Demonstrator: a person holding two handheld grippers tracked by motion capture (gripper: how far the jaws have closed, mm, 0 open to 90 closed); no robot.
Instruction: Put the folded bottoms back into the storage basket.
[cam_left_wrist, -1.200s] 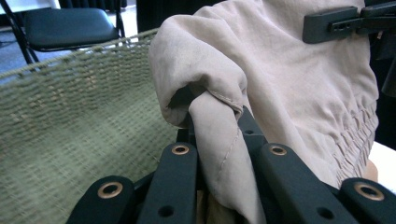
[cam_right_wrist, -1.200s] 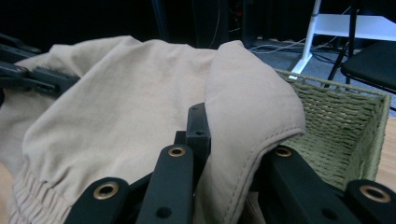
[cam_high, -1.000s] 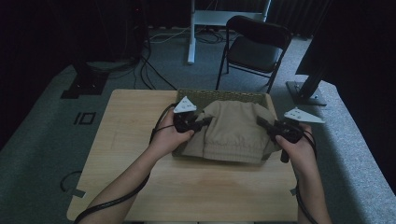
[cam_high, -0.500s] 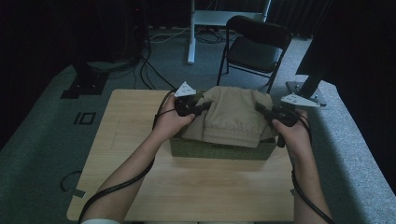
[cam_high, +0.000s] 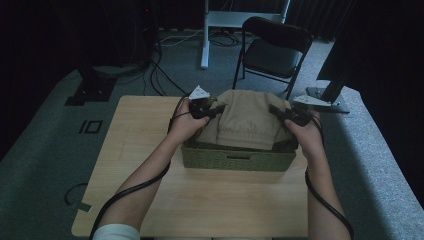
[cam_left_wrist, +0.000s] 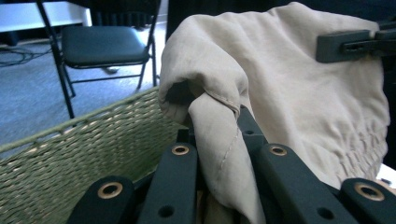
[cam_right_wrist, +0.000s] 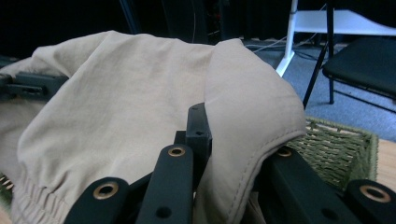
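Note:
A folded beige garment (cam_high: 247, 120) with an elastic waistband hangs over a green woven basket (cam_high: 239, 158) at the far middle of the wooden table (cam_high: 150, 150). My left gripper (cam_high: 216, 110) is shut on the garment's left edge, and in the left gripper view the cloth (cam_left_wrist: 219, 140) is bunched between the jaws above the basket wall (cam_left_wrist: 84, 149). My right gripper (cam_high: 276, 111) is shut on the garment's right edge; the right gripper view shows the cloth (cam_right_wrist: 243, 135) pinched between the jaws, with the basket rim (cam_right_wrist: 341, 144) beyond. The garment's lower part dips into the basket.
A black folding chair (cam_high: 272, 52) stands just past the table's far edge. A white table leg (cam_high: 204, 40) and cables lie on the grey carpet behind. A dark stand base (cam_high: 325, 95) sits at the far right, close to my right hand.
Both grippers have carried the garment away from the person, toward the table's far edge, and lowered it over the basket. The basket's front wall, hidden by the cloth a second ago, now shows.

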